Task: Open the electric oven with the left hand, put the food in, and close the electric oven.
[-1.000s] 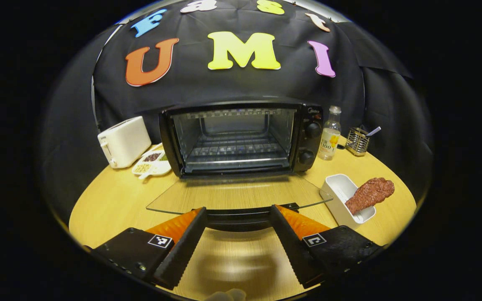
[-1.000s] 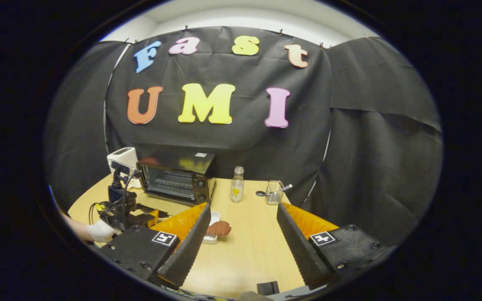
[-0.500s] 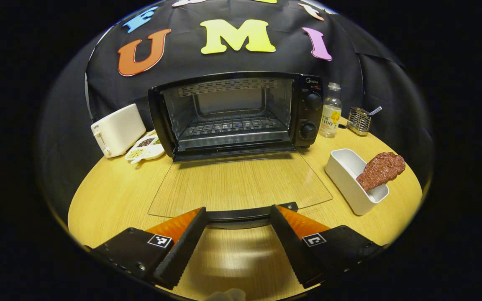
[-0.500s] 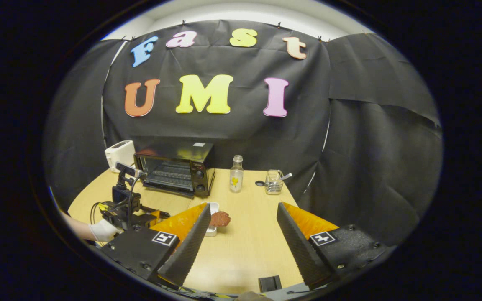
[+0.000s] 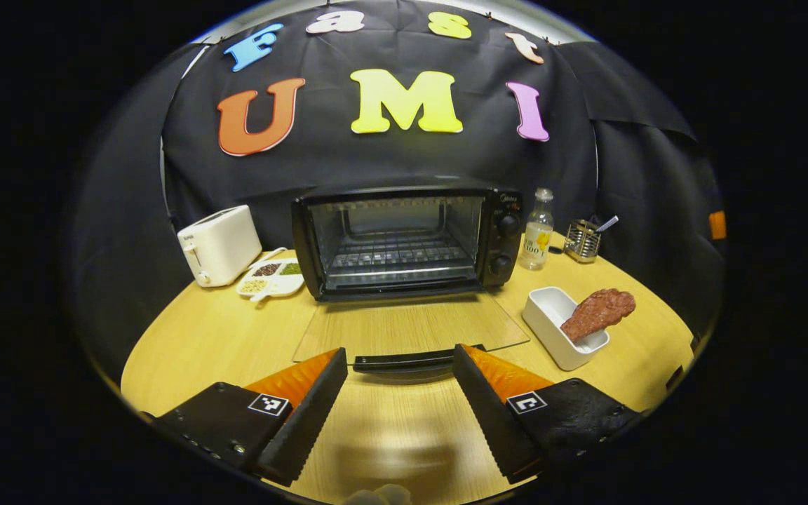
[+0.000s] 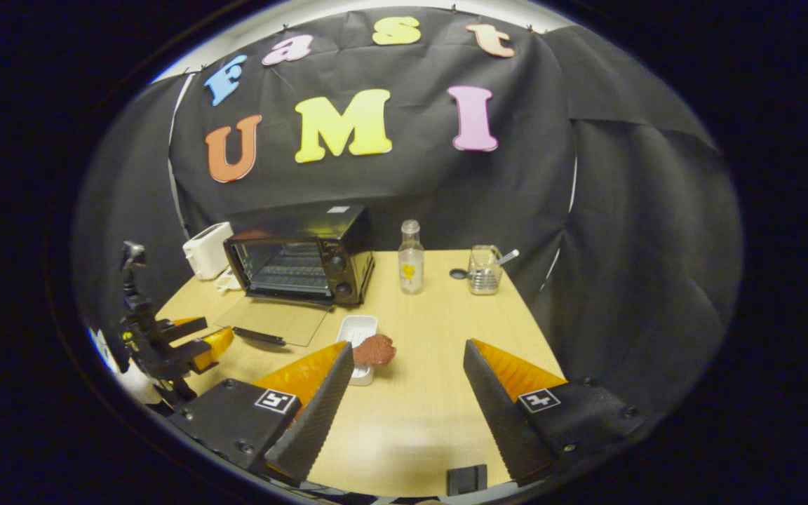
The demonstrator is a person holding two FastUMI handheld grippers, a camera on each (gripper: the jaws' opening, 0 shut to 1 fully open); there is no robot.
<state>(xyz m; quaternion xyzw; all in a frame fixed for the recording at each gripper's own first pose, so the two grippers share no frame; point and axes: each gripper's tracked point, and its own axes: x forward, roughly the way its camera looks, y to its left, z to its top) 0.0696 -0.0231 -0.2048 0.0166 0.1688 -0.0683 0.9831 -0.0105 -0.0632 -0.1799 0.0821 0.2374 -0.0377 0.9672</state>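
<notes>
The wooden counter (image 5: 200, 337) is carrying an oven (image 5: 404, 238) at 12 o'clock, a toaster (image 5: 218, 244) and snack tray (image 5: 271, 278) at 10, a bottle (image 5: 536, 230) and rack (image 5: 581, 240) at 1, a dish (image 5: 557, 328) with meat (image 5: 597, 313) at 3.

You're in a staged recording booth, not a real kitchen — black cloth (image 6: 586, 210) hangs as the wall all round a single wooden table (image 5: 221, 337). The kitchen feel comes from the props on it: an oven (image 5: 404, 238), a toaster (image 5: 218, 244), a bottle (image 5: 536, 230), a snack tray (image 5: 271, 278) and a wire holder (image 5: 581, 240) — set out like a mock countertop.
</notes>
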